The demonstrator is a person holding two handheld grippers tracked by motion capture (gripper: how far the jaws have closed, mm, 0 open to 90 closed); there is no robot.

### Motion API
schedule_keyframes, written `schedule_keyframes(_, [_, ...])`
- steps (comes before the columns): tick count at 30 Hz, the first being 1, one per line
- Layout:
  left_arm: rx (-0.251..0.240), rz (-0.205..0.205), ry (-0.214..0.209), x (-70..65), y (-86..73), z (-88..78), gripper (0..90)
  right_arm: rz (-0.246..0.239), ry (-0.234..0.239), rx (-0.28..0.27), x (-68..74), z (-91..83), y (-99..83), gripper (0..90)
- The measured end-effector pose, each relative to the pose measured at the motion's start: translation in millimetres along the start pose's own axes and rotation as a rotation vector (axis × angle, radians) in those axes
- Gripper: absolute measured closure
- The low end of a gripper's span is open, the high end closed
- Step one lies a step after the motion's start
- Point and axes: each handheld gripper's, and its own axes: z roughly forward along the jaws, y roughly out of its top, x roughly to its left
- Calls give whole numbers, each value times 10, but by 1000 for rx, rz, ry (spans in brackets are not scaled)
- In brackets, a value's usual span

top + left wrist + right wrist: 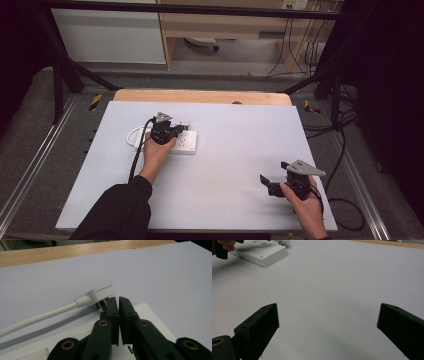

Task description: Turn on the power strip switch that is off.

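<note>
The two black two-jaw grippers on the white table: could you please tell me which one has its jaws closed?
The left gripper, over the white power strip beside the white plug, has its jaws pressed nearly together with nothing between them. The right gripper has its jaws spread wide over bare table.

- A white power strip (184, 142) lies flat on the bench, toward ten o'clock from its middle, sockets facing up.
- A white plug (102, 291) on a thick white cord (37, 317) lies just beyond the strip's far edge, prongs pointing at the strip; the cord loops at the strip's nine o'clock end.
</note>
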Motion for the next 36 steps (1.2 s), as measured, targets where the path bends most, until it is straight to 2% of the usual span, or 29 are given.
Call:
schedule_keyframes(26, [-11,-3,-3,-1,18,-25,783,1,1,1,-3,1,-1,43])
schedule_keyframes(36, [-13,-1,-18,-26,33,-61,747,-1,3,3,3,4,0,42])
